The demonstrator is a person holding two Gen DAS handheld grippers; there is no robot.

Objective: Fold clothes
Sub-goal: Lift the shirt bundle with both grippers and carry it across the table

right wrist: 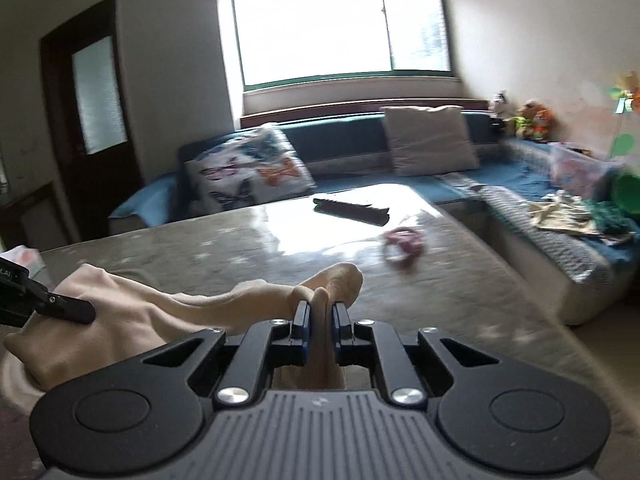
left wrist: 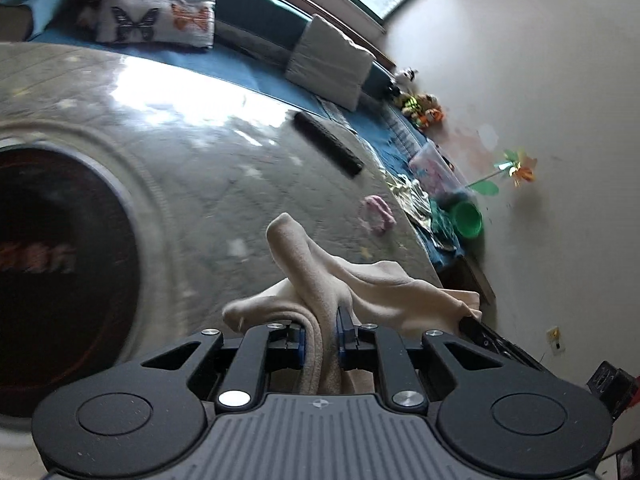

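Observation:
A cream fleece garment (left wrist: 320, 276) hangs bunched between my two grippers above the glossy grey table (left wrist: 192, 152). My left gripper (left wrist: 322, 334) is shut on a thick fold of it, with cloth standing up past the pads. In the right wrist view my right gripper (right wrist: 320, 322) is shut on another fold of the same garment (right wrist: 160, 312). The cloth runs left from there to the left gripper's black fingers (right wrist: 60, 306). The right gripper's black finger (left wrist: 476, 326) shows at the cloth's right end in the left wrist view.
A black remote-like bar (right wrist: 352, 210) and a pink item (right wrist: 402, 246) lie on the table. A dark round inset (left wrist: 60, 260) sits in the tabletop. Beyond is a blue sofa (right wrist: 512, 176) with a butterfly cushion (right wrist: 248, 172), a grey cushion (right wrist: 430, 140), toys and a green bowl (left wrist: 466, 220).

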